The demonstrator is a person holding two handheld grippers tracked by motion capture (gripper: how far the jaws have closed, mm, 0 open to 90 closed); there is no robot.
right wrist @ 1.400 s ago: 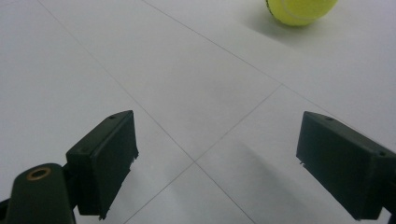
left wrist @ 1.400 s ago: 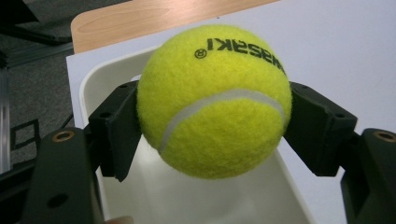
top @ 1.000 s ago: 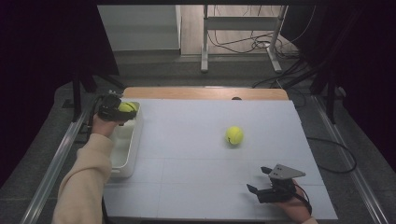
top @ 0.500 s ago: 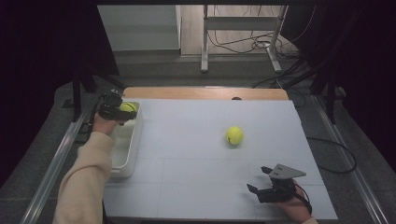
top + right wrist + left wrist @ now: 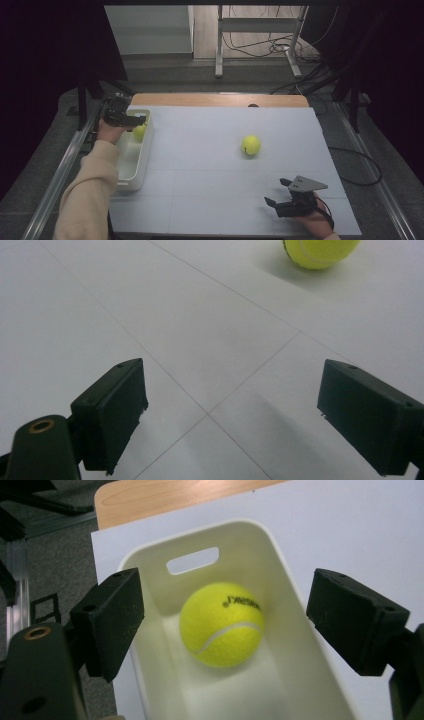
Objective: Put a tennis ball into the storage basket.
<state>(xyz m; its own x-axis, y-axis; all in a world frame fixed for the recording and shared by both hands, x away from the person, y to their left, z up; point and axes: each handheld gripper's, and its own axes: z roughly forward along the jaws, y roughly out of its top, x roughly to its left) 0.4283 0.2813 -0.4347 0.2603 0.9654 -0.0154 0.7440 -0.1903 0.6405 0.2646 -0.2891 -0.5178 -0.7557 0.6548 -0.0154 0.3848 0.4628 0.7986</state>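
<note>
- Ball (image 5: 221,624) lies in the bin (image 5: 280,565), below and between the left gripper (image 5: 222,625) spread jaws, untouched.
- Right gripper (image 5: 232,415) jaws spread, second ball (image 5: 320,251) well ahead.

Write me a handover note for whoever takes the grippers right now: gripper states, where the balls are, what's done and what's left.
Left gripper: open, jaws spread above the far end of the bin, holding nothing.
Right gripper: open, empty, low over the near right part of the table.
Ball in bin: lies loose in the bin's far end, clear of both jaws.
Second ball: out on the table, right of centre, ahead of the right gripper.
Done: one ball binned.
Left: probably pick up the second ball and put it in the bin too.
</note>
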